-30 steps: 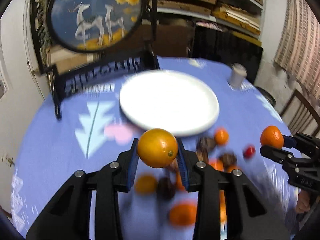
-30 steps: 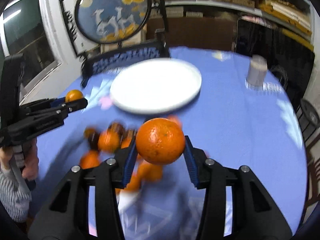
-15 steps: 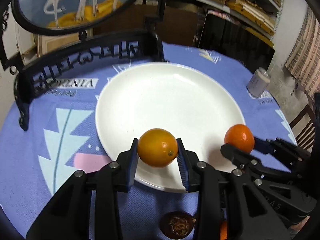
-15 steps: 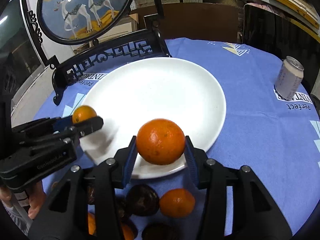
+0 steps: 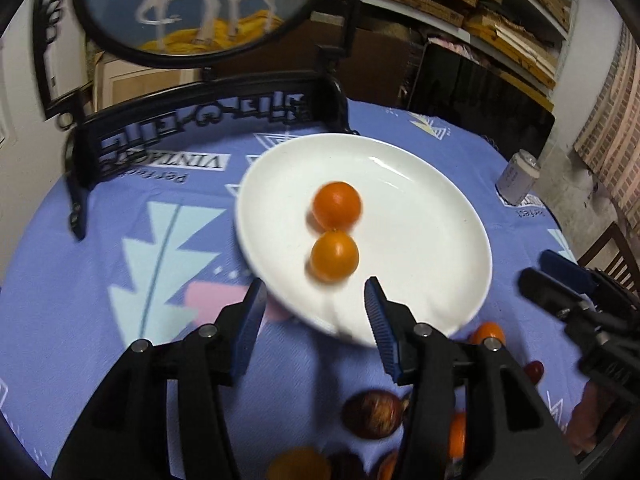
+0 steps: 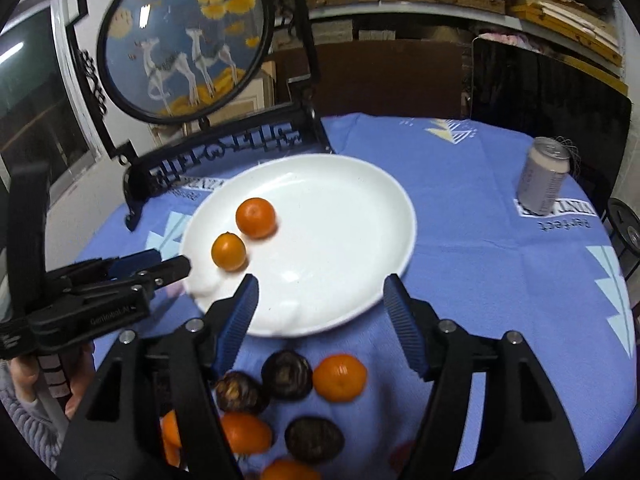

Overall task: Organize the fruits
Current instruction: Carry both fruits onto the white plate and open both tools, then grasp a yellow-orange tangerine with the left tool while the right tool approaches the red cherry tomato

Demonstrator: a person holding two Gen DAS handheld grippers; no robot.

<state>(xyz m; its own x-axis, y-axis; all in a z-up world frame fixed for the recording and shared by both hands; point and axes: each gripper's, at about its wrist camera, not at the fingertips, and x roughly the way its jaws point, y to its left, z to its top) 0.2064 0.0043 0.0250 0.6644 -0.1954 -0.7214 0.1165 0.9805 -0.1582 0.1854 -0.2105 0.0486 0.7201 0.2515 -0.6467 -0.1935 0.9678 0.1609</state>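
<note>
A white plate (image 5: 420, 184) (image 6: 360, 208) lies on the blue tablecloth. Two oranges rest on it side by side: a yellower one (image 5: 334, 256) (image 6: 228, 251) near the front and a redder one (image 5: 337, 205) (image 6: 256, 217) behind it. My left gripper (image 5: 316, 312) (image 6: 160, 264) is open and empty just in front of the plate's near rim. My right gripper (image 6: 320, 304) (image 5: 556, 276) is open and empty, pulled back from the plate. A pile of oranges (image 6: 339, 377) and dark brown fruits (image 6: 287, 374) lies on the cloth below the grippers.
A black ornamental stand (image 6: 224, 148) with a round deer picture (image 6: 184, 36) stands behind the plate on the left. A drink can (image 6: 544, 176) (image 5: 518, 182) stands at the right of the table. A small red fruit (image 5: 534, 370) lies by the pile. Shelves line the back wall.
Both grippers have opened and let their oranges go onto the plate, then drawn back toward the pile. The oranges now lie free on the plate.
</note>
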